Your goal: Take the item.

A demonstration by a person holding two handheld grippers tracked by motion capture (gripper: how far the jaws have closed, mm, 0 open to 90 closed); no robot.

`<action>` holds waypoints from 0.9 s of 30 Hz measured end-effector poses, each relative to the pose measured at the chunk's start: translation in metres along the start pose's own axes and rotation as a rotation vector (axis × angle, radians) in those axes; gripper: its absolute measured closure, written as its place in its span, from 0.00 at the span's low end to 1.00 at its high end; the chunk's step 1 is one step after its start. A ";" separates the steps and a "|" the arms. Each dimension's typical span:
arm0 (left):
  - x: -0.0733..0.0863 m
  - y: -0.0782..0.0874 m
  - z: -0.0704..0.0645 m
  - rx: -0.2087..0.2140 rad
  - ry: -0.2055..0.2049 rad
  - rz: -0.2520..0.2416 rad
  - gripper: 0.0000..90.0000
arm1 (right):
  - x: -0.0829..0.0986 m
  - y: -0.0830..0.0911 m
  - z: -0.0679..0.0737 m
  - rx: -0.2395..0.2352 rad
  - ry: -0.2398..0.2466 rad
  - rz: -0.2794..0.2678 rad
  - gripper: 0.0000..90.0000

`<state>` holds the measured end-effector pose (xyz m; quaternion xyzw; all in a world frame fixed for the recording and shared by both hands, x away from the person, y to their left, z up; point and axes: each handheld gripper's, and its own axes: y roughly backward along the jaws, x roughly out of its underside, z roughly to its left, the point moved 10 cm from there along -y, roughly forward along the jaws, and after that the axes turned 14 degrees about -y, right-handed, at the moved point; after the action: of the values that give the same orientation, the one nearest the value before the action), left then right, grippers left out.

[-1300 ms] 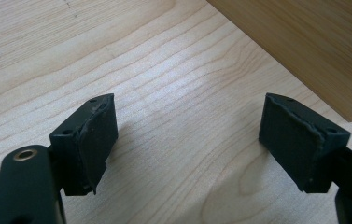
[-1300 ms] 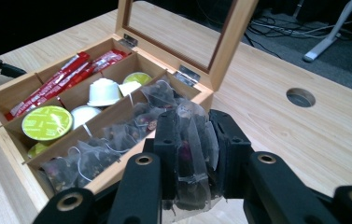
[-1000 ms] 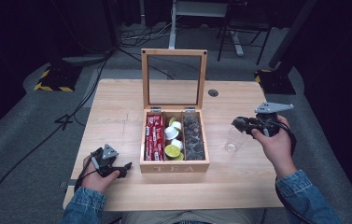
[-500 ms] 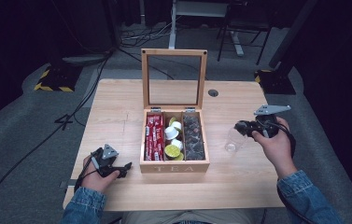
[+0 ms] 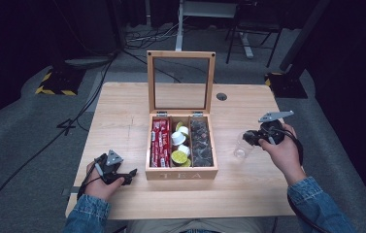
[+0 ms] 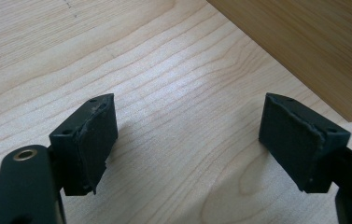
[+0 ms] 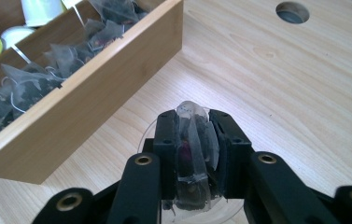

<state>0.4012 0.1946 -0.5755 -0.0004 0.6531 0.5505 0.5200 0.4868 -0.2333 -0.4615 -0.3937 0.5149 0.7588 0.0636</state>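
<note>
Right claw point(image 7: 193, 140) clamping tea bag point(image 7: 193, 154), clear cup point(image 7: 164, 140) mostly hidden beneath.

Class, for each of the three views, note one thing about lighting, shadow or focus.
High view: lit table, dark surroundings. Left gripper view: the jaws cast soft shadows on sharp wood grain. Right gripper view: the tea bag in the right gripper is slightly blurred.

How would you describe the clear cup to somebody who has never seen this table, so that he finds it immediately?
Start at the open wooden tea box in the middle of the table. To its right, under the right tongs, stands the clear cup. It is the one see-through item outside the box, and the tongs hold a tea bag above it.
</note>
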 end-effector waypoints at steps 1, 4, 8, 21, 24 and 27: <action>0.000 0.000 0.000 0.000 0.000 0.000 0.22 | 0.001 -0.001 0.000 0.003 -0.001 0.004 0.82; 0.000 0.000 0.000 0.000 0.000 0.000 0.22 | 0.004 -0.005 -0.002 0.002 -0.005 0.017 0.82; 0.000 0.000 0.000 0.000 -0.001 0.000 0.22 | 0.005 -0.008 -0.004 0.005 -0.027 0.018 0.71; -0.001 -0.001 0.000 0.000 0.000 -0.001 0.21 | 0.000 -0.009 -0.006 -0.011 -0.071 -0.044 0.51; -0.002 -0.003 0.001 -0.002 0.003 -0.002 0.21 | -0.006 -0.008 -0.003 -0.030 -0.069 -0.082 0.47; -0.003 -0.003 0.001 0.003 0.002 0.003 0.20 | -0.015 -0.004 0.001 -0.049 -0.066 -0.127 0.43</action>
<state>0.4051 0.1923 -0.5757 0.0008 0.6543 0.5505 0.5185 0.4984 -0.2266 -0.4544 -0.4018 0.4679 0.7782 0.1187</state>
